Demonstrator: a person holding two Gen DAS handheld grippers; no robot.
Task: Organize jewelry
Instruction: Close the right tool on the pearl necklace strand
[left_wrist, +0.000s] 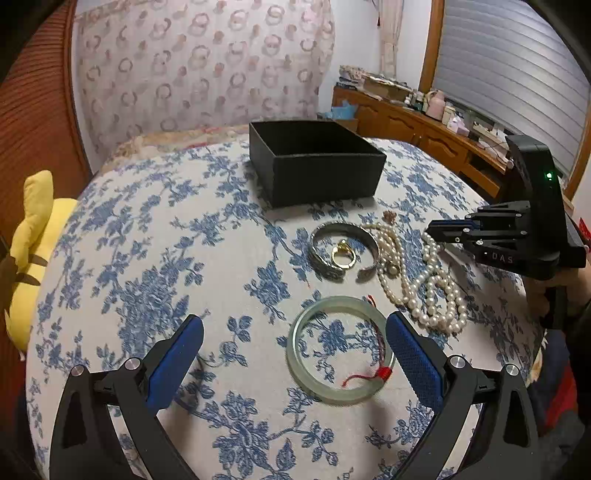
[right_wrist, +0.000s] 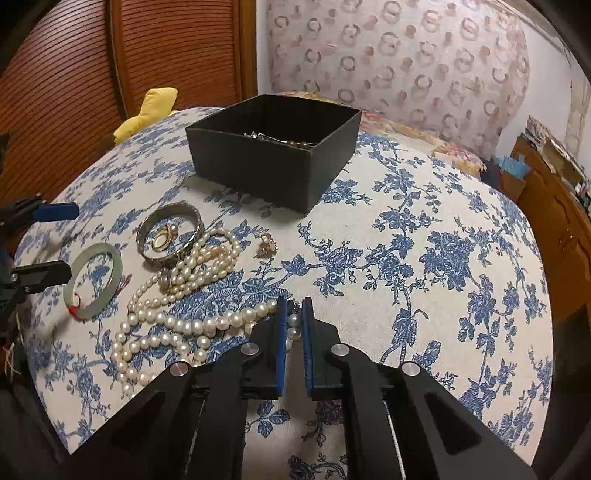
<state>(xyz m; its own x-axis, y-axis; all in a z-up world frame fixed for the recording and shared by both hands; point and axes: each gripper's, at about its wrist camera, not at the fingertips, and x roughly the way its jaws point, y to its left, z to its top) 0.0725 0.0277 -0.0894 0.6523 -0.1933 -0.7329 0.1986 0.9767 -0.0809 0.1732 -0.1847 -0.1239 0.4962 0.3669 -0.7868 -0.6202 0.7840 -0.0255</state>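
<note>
The jewelry is laid out on a bed covered with a white cloth (right_wrist: 388, 229) printed with blue flowers. A black box (right_wrist: 275, 147), open at the top, is set at the far side of the cloth; a few small pieces are seen inside it in the right wrist view.

The right tongs (right_wrist: 293, 325) are seen nearly closed, with the blue pads pressed on the end of a pearl necklace (right_wrist: 184, 325); one or two pearls are visible in the narrow gap between the pads. The remainder of the necklace is heaped in loops on the cloth to the left of these tongs.

The left tongs (left_wrist: 295, 343) are held wide open, low over the cloth. Nothing is gripped. A pale green bangle (left_wrist: 338, 349) with a red thread tied to it is lying flat between the fingers, its rim just beside the right-hand blue pad (left_wrist: 415, 362); whether it is touched cannot be told.

Beyond the bangle, a silver cuff bracelet (left_wrist: 343, 251) is placed on the cloth, with a gold ring (left_wrist: 343, 254) lying inside its curve. A small brooch-like piece (right_wrist: 266, 245) is located between the pearls and the box.

A yellow plush toy (left_wrist: 33, 236) is seen at the edge of the bed.
</note>
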